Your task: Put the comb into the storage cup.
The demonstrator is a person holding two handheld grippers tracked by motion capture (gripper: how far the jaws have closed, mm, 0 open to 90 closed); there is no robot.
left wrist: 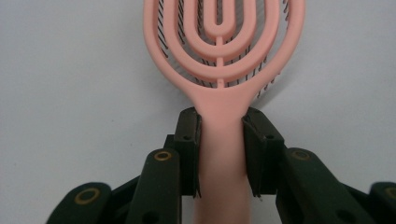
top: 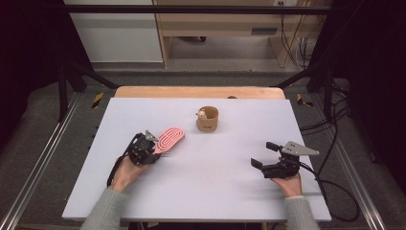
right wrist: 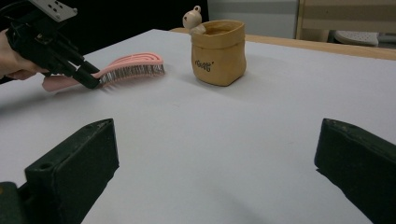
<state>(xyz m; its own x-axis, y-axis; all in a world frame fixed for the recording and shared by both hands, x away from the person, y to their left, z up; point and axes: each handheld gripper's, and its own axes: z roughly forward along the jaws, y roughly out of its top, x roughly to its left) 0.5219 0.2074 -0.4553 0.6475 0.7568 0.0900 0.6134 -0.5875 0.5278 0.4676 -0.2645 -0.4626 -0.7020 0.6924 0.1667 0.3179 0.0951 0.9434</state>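
Left gripper view puts your left gripper clamped on the smooth handle of the pink hairbrush, whose head is an oval of looped plastic ribs with dark bristles beneath. It rests on the matte white table at about nine o'clock. At twelve o'clock stands a tan pouch-shaped holder with dark lettering too small to read. Your right gripper gapes wide, holding nothing.
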